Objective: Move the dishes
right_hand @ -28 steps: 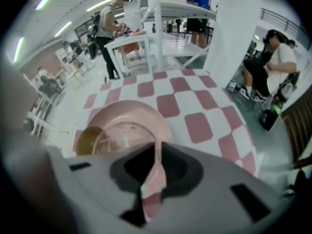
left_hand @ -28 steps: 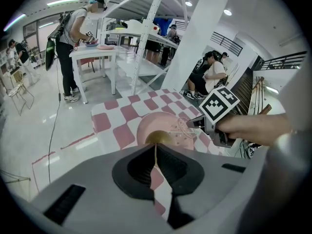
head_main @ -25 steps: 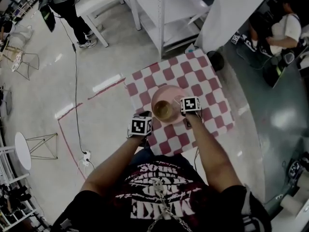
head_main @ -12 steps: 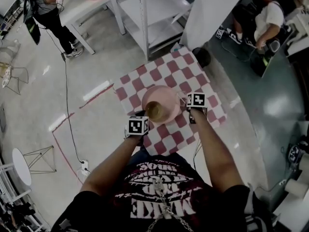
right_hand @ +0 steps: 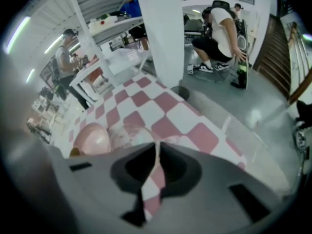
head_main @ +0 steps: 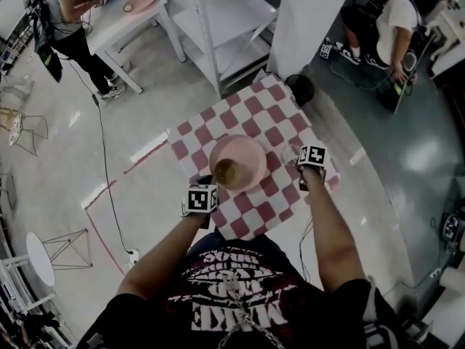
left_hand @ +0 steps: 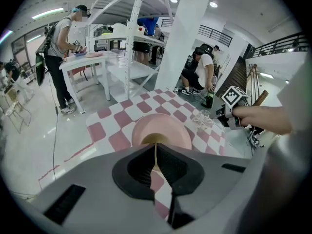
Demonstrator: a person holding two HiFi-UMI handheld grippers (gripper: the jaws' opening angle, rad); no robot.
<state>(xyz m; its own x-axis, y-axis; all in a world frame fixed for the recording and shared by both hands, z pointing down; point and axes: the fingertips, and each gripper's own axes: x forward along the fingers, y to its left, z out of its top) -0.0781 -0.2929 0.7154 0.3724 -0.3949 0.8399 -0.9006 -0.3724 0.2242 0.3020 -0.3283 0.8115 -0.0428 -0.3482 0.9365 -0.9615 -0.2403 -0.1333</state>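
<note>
Left gripper (left_hand: pixel 156 152) and right gripper (right_hand: pixel 157 150) are hovering over the checkered desk (head_main: pixel 269 107), fingers together, empty; a bowl (head_main: pixel 227 171) is sitting on a plate (head_main: pixel 251 155).

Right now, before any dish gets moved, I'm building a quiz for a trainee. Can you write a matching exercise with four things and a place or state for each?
Things:
1. pink plate
2. brown bowl
3. clear glass
4. left gripper

Places or states:
A. shut, nothing held
B. at the plate's near edge
C. middle of the checked cloth
D. on the cloth, right of the plate

Pairs: 1-C, 2-B, 3-D, 4-A
</note>
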